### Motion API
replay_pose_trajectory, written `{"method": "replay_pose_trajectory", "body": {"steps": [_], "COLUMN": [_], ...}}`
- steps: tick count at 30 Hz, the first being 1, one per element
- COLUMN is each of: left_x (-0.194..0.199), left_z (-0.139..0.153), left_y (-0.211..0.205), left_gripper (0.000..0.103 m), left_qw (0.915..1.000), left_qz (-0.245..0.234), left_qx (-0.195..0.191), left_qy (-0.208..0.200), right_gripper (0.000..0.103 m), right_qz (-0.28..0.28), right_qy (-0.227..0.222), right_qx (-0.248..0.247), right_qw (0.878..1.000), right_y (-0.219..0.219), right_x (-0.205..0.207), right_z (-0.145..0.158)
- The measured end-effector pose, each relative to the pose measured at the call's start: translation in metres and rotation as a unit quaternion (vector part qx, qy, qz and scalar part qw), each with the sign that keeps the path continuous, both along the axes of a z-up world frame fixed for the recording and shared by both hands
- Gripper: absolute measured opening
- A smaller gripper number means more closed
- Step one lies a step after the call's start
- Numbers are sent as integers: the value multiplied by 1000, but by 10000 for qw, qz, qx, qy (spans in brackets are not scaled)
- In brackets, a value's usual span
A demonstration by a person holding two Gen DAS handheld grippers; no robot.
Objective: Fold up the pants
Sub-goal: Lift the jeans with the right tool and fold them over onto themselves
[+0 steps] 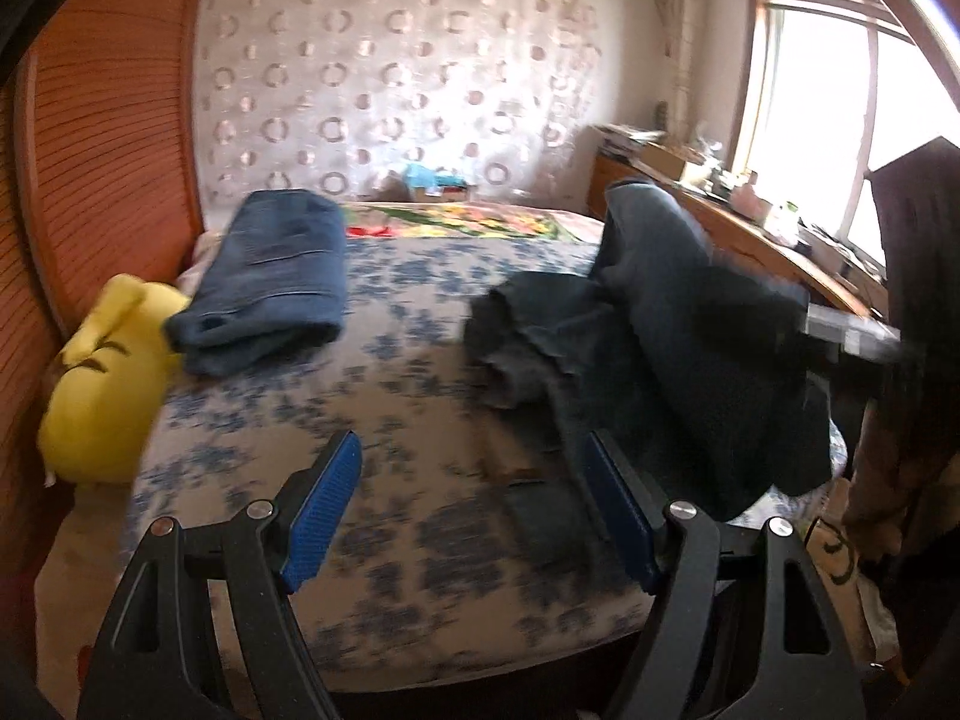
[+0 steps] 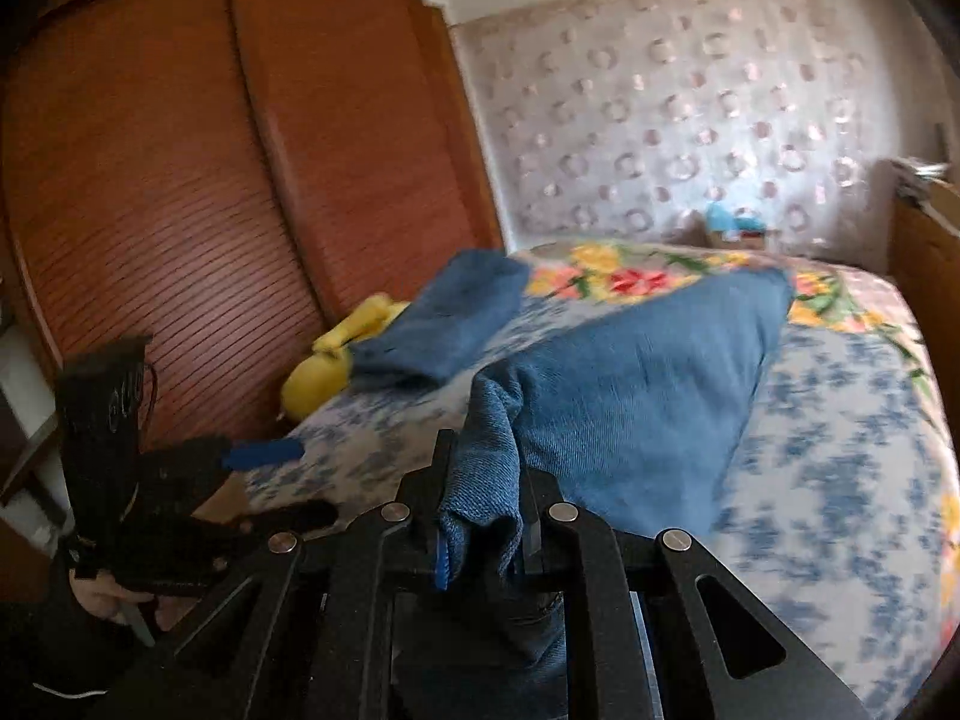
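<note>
The pants (image 2: 636,396) are not yet folded: they hang bunched and lifted over the bed's (image 2: 840,480) near edge, one end clamped in the right tongs (image 2: 480,516). The left tongs (image 1: 468,492) gape wide and empty. Another folded pair (image 1: 270,288) lies by the bed's far left edge, beside a yellow plush (image 1: 96,372).

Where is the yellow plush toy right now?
The yellow plush toy lies at the bed's left edge in the left wrist view, against the wooden wardrobe, just beside the folded jeans.
</note>
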State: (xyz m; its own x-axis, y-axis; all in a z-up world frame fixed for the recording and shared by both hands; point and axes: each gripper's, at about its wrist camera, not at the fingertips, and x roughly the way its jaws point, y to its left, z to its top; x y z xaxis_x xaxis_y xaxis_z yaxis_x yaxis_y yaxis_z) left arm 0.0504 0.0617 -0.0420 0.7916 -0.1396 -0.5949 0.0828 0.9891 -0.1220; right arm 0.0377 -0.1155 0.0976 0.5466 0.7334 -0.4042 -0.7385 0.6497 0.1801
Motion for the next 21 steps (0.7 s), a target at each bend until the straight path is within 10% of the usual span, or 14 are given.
{"method": "replay_pose_trajectory", "body": {"steps": [11, 21], "left_x": [-3, 1], "left_z": [1, 0], "left_y": [35, 20], "left_gripper": [77, 77], "left_qw": [9993, 9998], "left_qz": [356, 182], "left_qx": [-115, -69], "left_qy": [-94, -83], "right_gripper": [14, 38], "right_qz": [527, 414], "right_qy": [660, 238], "right_qx": [-898, -819], "right_qw": [9924, 9955], "right_y": [63, 36], "right_x": [-5, -26], "right_z": [-63, -19]}}
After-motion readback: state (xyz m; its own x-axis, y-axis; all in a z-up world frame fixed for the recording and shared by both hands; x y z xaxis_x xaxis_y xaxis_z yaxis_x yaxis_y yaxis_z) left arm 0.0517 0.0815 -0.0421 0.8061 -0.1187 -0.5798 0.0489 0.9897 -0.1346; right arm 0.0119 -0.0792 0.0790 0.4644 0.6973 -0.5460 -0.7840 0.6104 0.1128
